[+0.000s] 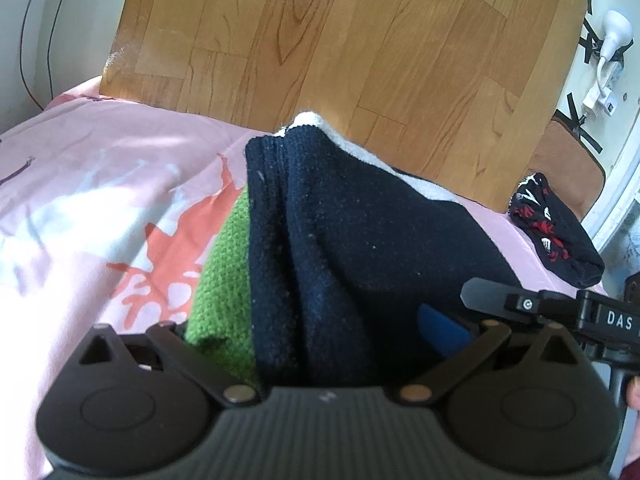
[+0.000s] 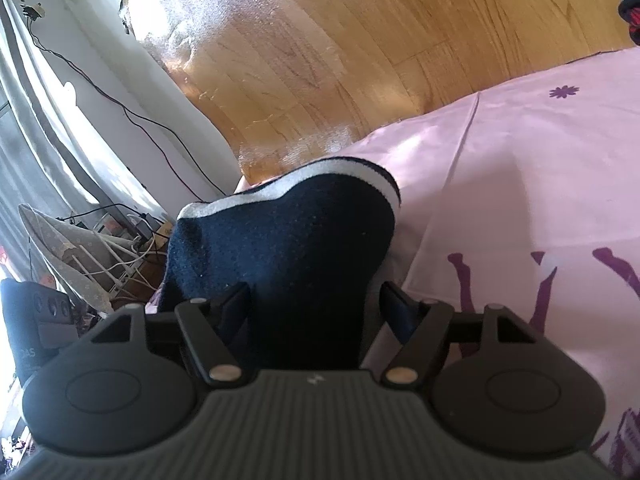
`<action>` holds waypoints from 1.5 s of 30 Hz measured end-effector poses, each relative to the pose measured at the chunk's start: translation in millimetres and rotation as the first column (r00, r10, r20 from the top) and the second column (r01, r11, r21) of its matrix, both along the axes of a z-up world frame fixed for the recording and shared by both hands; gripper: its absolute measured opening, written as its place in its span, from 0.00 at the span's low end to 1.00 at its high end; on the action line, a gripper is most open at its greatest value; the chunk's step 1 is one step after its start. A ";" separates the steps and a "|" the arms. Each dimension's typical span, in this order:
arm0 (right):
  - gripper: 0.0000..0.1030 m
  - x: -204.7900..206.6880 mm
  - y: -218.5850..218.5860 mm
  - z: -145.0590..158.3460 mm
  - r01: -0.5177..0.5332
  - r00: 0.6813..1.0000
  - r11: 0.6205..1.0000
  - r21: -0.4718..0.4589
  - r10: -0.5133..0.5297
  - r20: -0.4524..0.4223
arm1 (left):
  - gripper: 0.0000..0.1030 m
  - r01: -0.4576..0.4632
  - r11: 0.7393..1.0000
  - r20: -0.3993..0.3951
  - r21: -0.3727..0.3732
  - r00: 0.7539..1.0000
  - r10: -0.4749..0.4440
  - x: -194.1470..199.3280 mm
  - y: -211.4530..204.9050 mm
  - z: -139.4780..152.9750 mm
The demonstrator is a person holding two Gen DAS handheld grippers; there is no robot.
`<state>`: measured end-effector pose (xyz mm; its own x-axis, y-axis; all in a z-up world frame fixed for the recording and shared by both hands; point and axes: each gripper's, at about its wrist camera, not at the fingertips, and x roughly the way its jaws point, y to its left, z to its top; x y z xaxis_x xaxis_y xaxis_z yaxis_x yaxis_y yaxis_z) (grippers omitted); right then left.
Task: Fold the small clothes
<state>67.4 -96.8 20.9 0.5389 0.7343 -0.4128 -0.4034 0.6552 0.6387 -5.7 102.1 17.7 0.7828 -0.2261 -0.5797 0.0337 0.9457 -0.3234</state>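
Bunching between both claws, left claw and right claw gripping it, navy knitted white-trimmed garment hangs creased above pink bedsheet.

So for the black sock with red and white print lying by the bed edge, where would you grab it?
Judging from the left wrist view, take the patterned sock at its near, plain black end, coming from above. That end lies clear on the pink sheet, while the printed end sits bunched by the bed edge.

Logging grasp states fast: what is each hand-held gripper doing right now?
Left hand-held gripper: shut on the navy sock, green cloth beside it.
Right hand-held gripper: shut on the navy sock.
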 end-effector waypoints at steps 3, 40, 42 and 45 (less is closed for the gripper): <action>0.74 -0.5 0.4 0.5 0.008 1.000 1.000 -0.009 -0.008 0.005 | 1.00 -0.004 1.000 0.002 0.004 1.000 0.004 -0.5 0.2 0.0; 0.82 -11.8 -12.7 -1.3 0.005 1.000 1.000 0.009 -0.005 -0.012 | 1.00 -0.003 1.000 0.000 -0.014 1.000 0.003 -0.6 3.1 -0.8; 0.83 -11.8 -12.5 -1.2 0.005 1.000 1.000 0.009 -0.005 -0.012 | 1.00 -0.003 1.000 0.000 -0.014 1.000 0.003 -0.7 3.1 -0.8; 0.83 -12.3 -12.1 -0.4 0.002 1.000 1.000 0.006 -0.002 -0.010 | 1.00 -0.003 1.000 0.000 -0.016 1.000 0.003 -0.8 3.0 -0.8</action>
<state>55.1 -108.8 20.5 0.5362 0.7358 -0.4136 -0.3954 0.6519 0.6471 -6.4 105.1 16.9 0.7835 -0.2330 -0.5760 0.0310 0.9405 -0.3383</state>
